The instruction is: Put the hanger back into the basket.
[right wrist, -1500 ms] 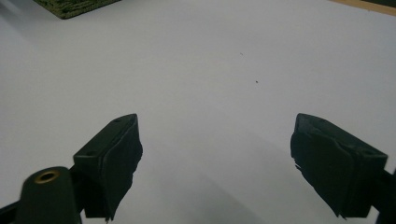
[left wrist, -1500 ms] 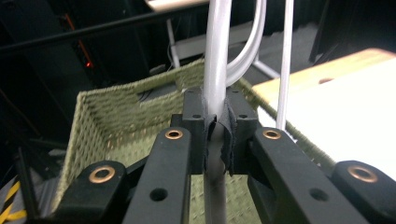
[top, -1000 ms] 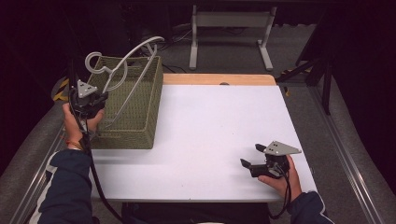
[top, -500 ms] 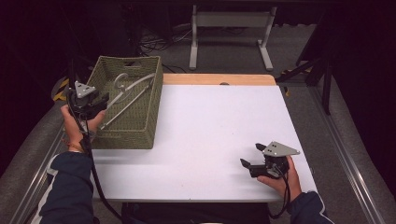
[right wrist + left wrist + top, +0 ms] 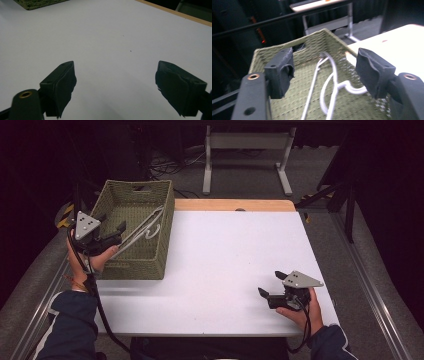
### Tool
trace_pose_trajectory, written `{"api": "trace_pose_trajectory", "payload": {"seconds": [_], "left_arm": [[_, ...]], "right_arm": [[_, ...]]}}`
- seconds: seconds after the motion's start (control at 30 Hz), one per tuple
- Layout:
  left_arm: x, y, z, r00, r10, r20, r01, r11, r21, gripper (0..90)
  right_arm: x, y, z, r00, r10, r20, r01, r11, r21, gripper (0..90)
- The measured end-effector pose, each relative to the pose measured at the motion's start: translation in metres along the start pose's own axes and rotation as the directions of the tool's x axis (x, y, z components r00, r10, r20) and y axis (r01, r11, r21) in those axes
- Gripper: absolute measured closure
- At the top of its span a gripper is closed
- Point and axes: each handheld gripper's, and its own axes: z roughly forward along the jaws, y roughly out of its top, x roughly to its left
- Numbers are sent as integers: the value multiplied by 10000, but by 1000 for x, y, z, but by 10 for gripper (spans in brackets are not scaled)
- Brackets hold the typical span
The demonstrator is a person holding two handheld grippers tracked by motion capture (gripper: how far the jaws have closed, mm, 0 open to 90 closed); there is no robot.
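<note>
Left gripper (image 5: 111, 231), at the high view's left, has just been opening; its jaws stand apart, gripping nothing, over the white hanger (image 5: 332, 85) in the green basket (image 5: 165, 215).

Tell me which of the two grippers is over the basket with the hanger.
The left gripper, jaws just opened with nothing between them, above the green basket holding the white hanger; the right gripper rests on the table.

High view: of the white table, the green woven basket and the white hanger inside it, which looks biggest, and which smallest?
1. White table
2. Green woven basket
3. White hanger, which lies inside the basket
</note>
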Motion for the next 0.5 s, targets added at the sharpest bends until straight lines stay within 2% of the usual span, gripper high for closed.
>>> {"api": "trace_pose_trajectory", "payload": {"seconds": [0.2, 0.23, 0.3, 0.37, 0.43, 0.5], "left_arm": [[-9, -2, -2, 9988, 83, 490, -70, 9996, -275, 233], [-11, -3, -1, 9983, -1, 591, 19, 9995, -301, 233], [-14, -4, -1, 9964, 63, 845, -30, 9993, -382, 201], [-17, -4, -1, 9962, 119, 866, -82, 9990, -432, 175], [-20, -5, -1, 9935, 97, 1137, -45, 9989, -458, 151], [-24, -5, 0, 9951, 113, 985, -71, 9991, -425, 137]], "right_arm": [[1, 2, -1, 9999, -60, 103, 61, 9999, -122, 166], [1, 2, -1, 9999, -60, 103, 61, 9999, -122, 166], [1, 2, -1, 9999, -97, 68, 98, 9998, -179, 166], [2, 3, -1, 9998, -163, 98, 165, 9996, -223, 165], [3, 3, -1, 9997, -181, 136, 184, 9995, -238, 166], [2, 3, -1, 9998, -159, 112, 161, 9996, -236, 166]]}}
